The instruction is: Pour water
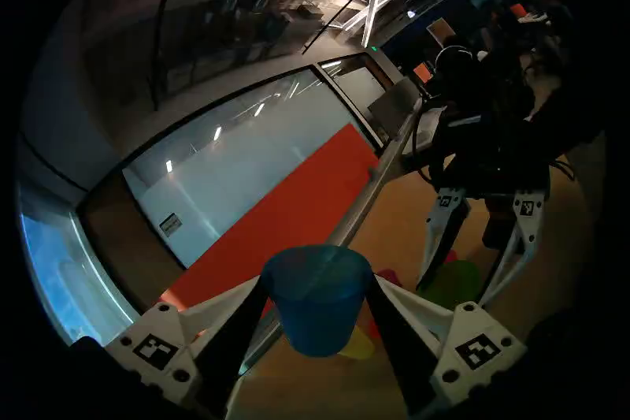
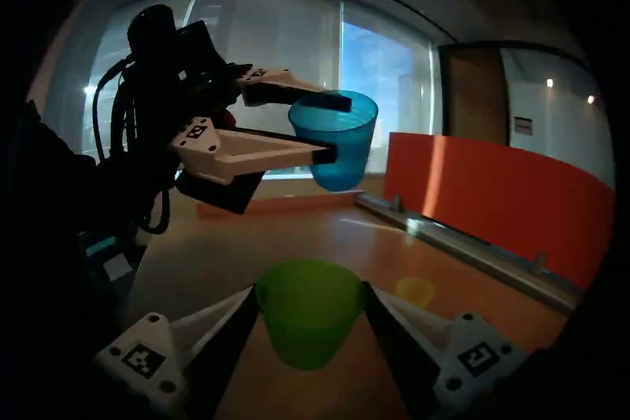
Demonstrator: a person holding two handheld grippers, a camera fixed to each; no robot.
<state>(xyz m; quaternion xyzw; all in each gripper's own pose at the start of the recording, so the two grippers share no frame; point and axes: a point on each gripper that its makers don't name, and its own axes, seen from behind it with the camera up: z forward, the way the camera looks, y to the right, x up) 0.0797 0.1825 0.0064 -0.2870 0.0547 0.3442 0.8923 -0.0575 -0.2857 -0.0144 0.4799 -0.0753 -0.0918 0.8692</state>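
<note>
Right gripper view: left gripper [image 2: 337, 128] fingers clamp blue cup [image 2: 335, 146], raised above green cup [image 2: 309, 321], itself clamped by right gripper [image 2: 309, 300] fingers over bench [image 2: 228, 250]. Blue cup near upright; pouring judged not begun.

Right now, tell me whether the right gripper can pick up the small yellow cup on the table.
Probably not yet: the right gripper is shut on the green cup, so its fingers are taken. The wooden table between it and the yellow cup looks free.
</note>
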